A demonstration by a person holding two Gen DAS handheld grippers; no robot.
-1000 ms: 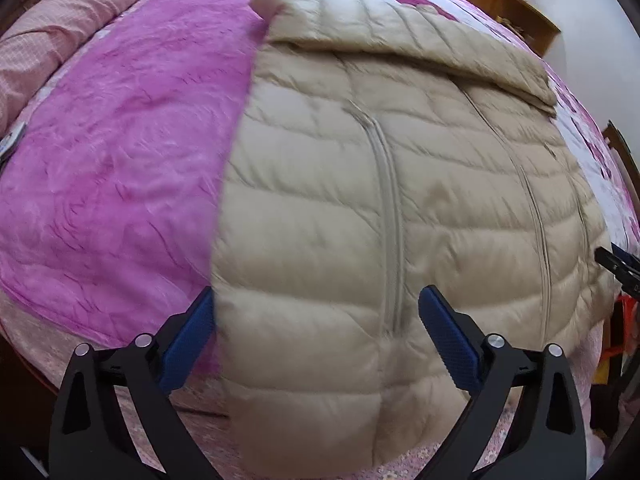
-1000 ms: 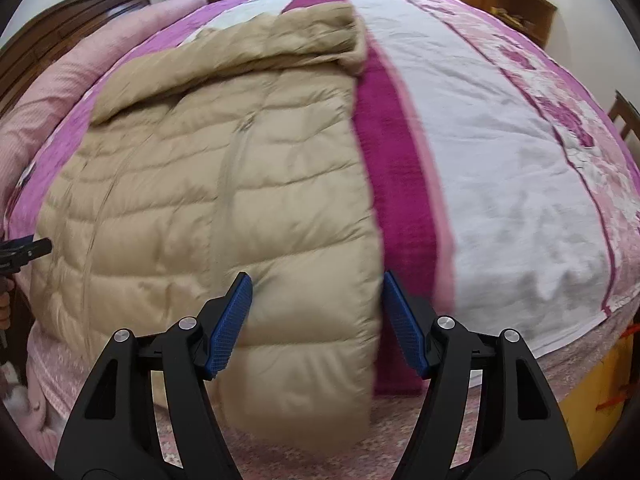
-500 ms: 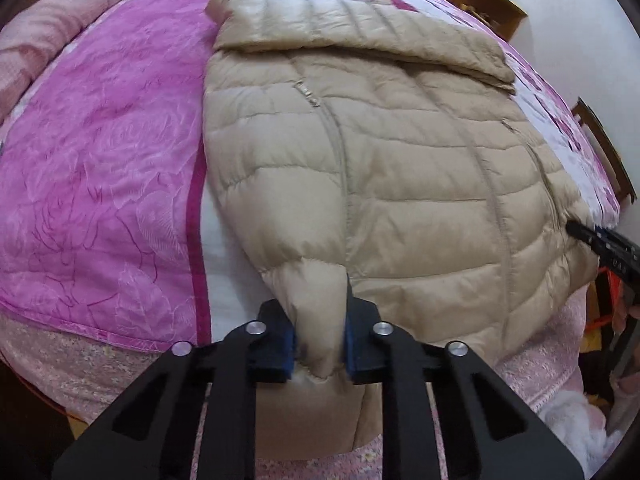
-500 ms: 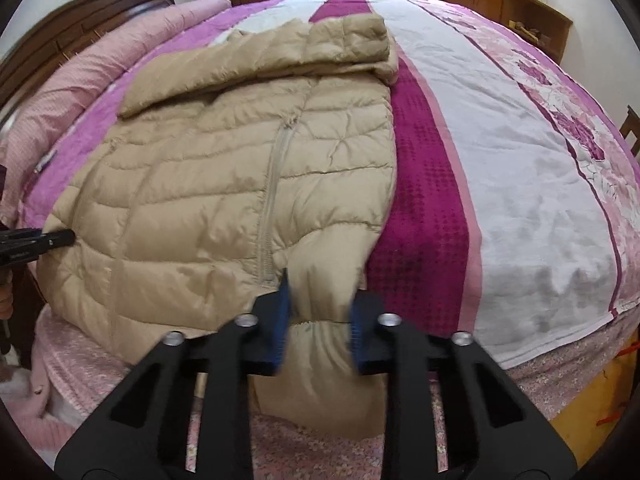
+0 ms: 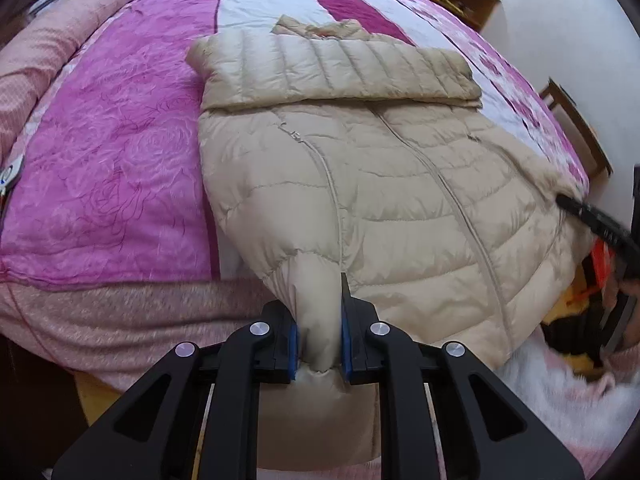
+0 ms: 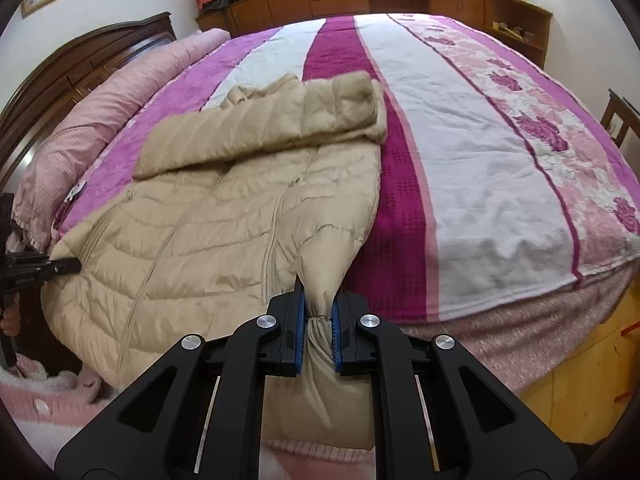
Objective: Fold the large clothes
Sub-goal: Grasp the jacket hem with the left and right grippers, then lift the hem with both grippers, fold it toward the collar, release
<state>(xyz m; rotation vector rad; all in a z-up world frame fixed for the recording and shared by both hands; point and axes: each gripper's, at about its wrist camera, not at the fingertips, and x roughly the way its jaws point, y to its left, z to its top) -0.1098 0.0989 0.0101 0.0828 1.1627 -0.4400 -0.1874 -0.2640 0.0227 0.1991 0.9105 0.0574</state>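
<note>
My left hand-held gripper [image 5: 319, 346] and right hand-held gripper [image 6: 318, 336] have just closed, each clenched on a hem corner of the beige quilted puffer jacket [image 5: 372, 184] lying ahead on the pink striped bed [image 6: 472, 152]. I'd lift both evenly, then carry the hem forward to the collar.

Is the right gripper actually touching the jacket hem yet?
Touching. The right wrist view shows the right gripper with both blue pads pressed on a bunched fold of the beige jacket hem.
</note>
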